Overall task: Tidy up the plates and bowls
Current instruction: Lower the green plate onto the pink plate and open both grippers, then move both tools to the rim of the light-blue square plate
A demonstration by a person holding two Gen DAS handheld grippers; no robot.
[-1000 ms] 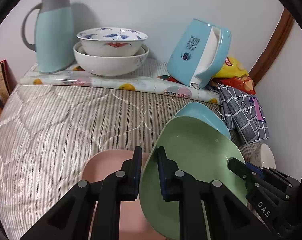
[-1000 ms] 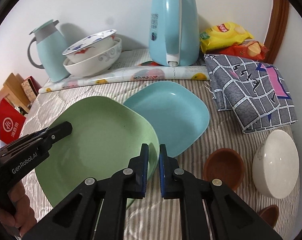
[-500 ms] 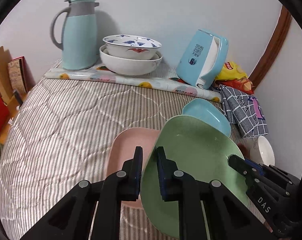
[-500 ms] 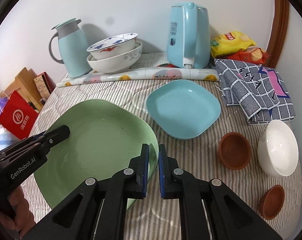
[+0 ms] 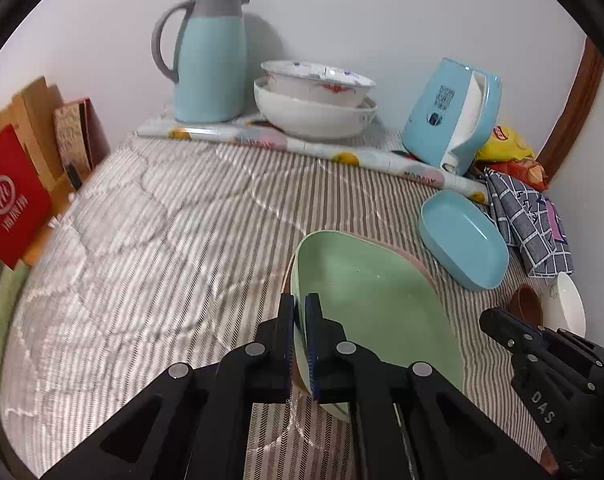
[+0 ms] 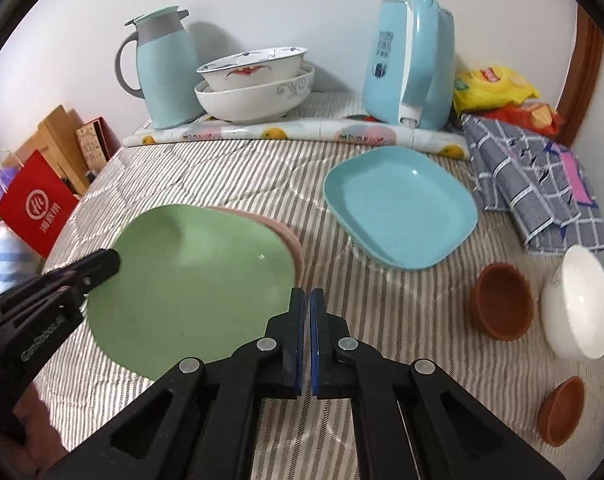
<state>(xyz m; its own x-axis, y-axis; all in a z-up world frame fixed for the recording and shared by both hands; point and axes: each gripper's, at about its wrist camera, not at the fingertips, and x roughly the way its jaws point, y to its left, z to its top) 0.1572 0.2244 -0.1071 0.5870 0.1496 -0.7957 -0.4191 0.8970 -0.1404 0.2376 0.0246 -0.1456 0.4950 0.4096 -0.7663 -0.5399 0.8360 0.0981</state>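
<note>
The green plate lies over the pink plate, which shows only as a rim at its far side. My left gripper is at the green plate's left rim, its jaws closing with the rim between them. My right gripper stands just off the plate's right rim, jaws closing with nothing visible between them. A blue plate sits apart to the right on the striped cover.
Two brown bowls and a white bowl sit at the right. Two stacked bowls, a thermos jug and a kettle line the back wall. A checked cloth lies right, a red bag beyond the left edge.
The green plate moved left, away from the blue plate, and now covers the pink one. The right gripper's tip, earlier on the plate's rim, now shows beside it.
</note>
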